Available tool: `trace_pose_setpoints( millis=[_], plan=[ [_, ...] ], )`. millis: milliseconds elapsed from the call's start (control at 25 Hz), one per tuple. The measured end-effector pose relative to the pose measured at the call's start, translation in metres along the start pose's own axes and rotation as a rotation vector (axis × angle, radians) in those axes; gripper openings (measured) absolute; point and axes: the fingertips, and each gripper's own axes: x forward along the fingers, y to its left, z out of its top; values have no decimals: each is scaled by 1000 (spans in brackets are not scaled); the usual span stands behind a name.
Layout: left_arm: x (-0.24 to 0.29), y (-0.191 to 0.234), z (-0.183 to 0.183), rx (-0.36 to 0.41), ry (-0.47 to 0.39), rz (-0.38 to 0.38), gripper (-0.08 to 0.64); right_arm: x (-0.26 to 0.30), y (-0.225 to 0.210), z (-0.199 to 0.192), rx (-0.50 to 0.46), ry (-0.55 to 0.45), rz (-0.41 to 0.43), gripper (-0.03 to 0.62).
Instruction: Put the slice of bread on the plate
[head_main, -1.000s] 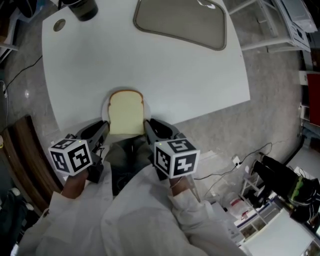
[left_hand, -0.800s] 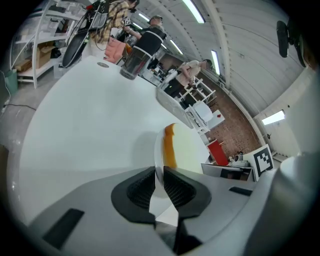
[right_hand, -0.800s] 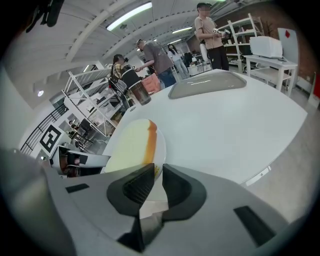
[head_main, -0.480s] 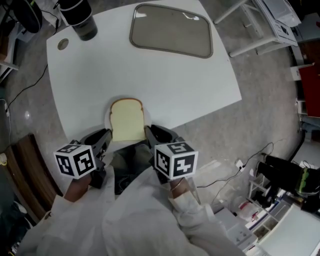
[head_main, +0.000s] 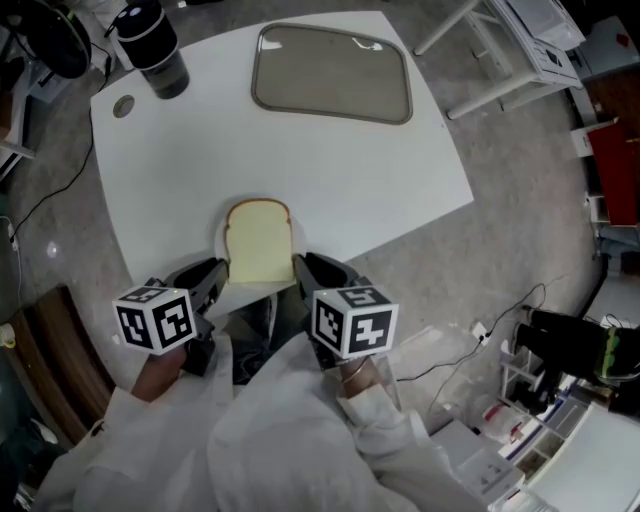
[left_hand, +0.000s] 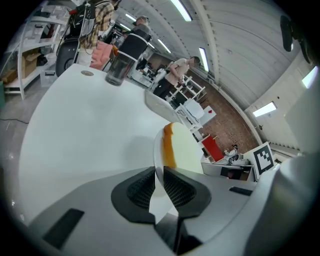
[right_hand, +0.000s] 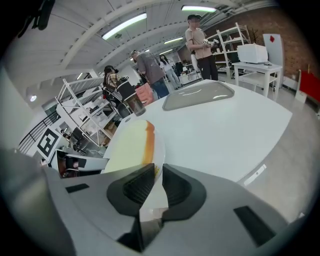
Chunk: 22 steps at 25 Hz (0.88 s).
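The left tongs (head_main: 214, 272) are clenched on the plate's (head_main: 220, 243) left rim. The left gripper view shows the thin white edge pinched between the ribbed pads. The bread (head_main: 258, 243) lies flat on the plate, crust end pointing to the far edge of the tabletop (head_main: 330, 170). The right tongs (head_main: 303, 263) grasp the opposite rim in the same way, so the plate is held from both sides.

Over the last second both grips have stayed as they were and the bread has not shifted on the plate. What has changed is the plate's place: it has come back a little toward the near edge, and its near part now hangs past that edge. The head camera has also pulled back, so the cup (head_main: 152, 45) at the far left corner and the tray (head_main: 333, 73) at the far edge now show whole.

The bread is already where the task wants it. This looks like the loaded plate being drawn off the tabletop; I cannot tell whether it is lifted clear.
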Motion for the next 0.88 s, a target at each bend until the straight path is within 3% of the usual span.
trace_pose_setpoints(
  millis=[520,880],
  plan=[
    [57,-21,58,-7,-24,40,58,18,-54,67,-30,11,41,58],
    [122,-50,128,-78,-88,62,58,32,-115,156,-53,23,105,58]
  ],
)
